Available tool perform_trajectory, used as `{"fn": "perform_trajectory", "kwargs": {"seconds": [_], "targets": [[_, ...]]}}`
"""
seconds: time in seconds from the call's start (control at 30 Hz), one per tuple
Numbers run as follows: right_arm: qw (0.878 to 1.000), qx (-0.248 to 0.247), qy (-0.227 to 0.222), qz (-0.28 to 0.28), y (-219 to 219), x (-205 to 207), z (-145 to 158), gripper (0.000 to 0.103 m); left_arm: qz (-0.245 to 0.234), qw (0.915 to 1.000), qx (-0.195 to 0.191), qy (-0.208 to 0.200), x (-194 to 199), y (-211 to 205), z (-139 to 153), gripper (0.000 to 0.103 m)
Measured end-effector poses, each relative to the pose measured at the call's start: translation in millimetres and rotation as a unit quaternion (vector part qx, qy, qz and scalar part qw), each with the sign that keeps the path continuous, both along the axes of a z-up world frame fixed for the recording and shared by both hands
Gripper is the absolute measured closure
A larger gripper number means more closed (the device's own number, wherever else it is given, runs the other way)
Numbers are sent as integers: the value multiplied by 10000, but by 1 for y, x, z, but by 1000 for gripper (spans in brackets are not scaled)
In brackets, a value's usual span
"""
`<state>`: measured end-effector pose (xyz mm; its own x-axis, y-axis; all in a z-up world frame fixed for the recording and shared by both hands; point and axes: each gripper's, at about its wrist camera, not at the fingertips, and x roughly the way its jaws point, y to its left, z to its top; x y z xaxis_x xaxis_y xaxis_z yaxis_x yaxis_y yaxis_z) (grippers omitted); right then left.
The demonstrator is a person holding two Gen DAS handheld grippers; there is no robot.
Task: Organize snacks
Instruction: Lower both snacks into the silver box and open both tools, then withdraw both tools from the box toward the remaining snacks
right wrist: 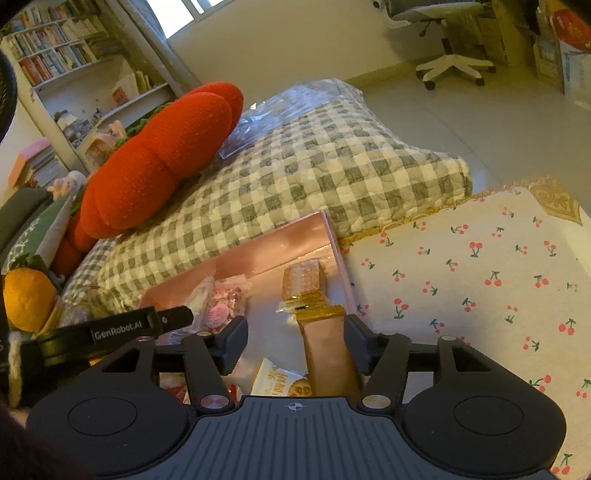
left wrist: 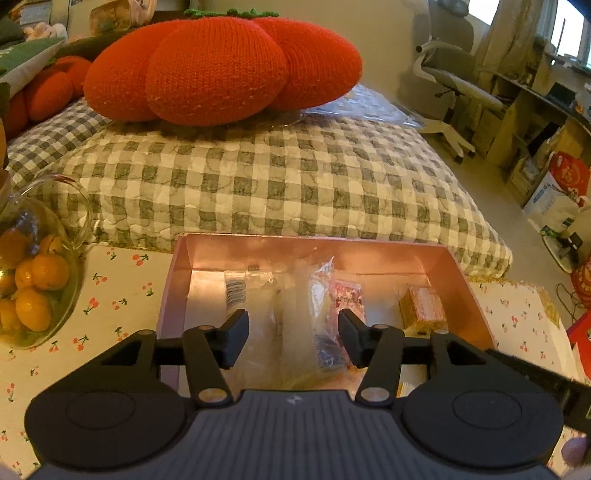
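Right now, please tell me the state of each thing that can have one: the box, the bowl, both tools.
pink box: open, no lid on, wrapped snacks inside
glass bowl: filled with small oranges
left tool: open above the box, nothing gripped
right tool: open, a tan packet between its fingers, not pressed
wafer snack: wrapped, lying in the box

Warm, dim indoor light, window glare up top, strong fisheye bending at soft, darkened edges.
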<state>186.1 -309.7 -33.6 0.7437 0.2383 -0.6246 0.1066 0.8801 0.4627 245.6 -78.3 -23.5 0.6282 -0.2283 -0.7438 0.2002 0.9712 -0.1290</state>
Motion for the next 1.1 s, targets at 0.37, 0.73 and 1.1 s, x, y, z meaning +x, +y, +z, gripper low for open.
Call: {"fn": "perform_trajectory", "kwargs": {"seconds": [0.37,0.73,1.1], "targets": [[9999,-163,-11,-11,4,-17,14,34,-54,9999,52,73,-23,16,11,38],[9997,-218,48,-50,17,-43,27,23,-169,9998,66,-72,-55,26,28,22],[9989,-443,73,97,35,-74,44,16,-126,9999,70,17,-89,47,31,7]]}}
